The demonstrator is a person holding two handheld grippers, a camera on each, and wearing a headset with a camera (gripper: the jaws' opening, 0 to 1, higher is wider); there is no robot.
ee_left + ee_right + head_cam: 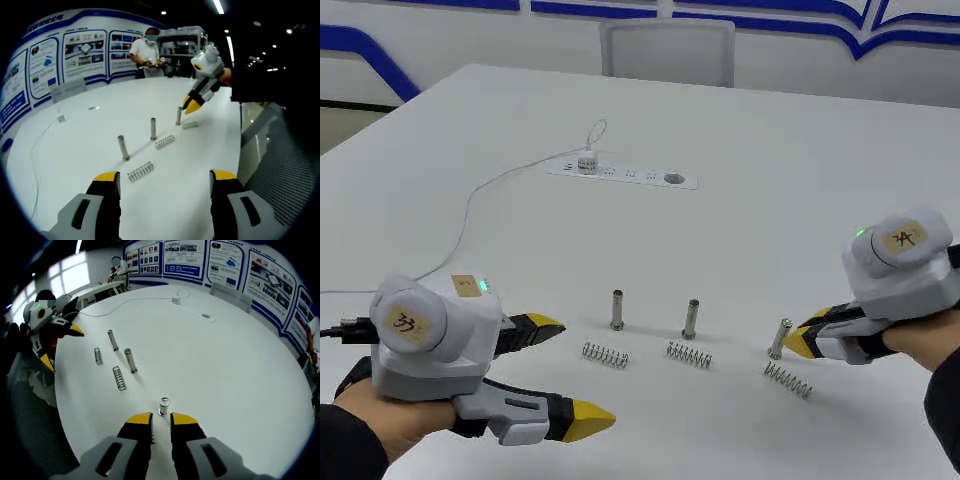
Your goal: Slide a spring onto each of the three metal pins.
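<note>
Three metal pins stand upright in a row on the white table: left pin (617,309), middle pin (691,318), right pin (780,338). A spring lies flat in front of each: left spring (605,355), middle spring (688,355), right spring (787,380). My left gripper (570,370) hovers at the near left, open wide and holding nothing, short of the left spring (140,171). My right gripper (802,338) points at the right pin (163,406) from the right. Its jaws stand a narrow gap apart, nothing between them, just above the table.
A flush socket panel (620,172) with a white plug (587,160) and cable sits mid-table. A chair (667,50) stands at the far edge. A person (145,47) stands beyond the table. The table's near edge lies close to both hands.
</note>
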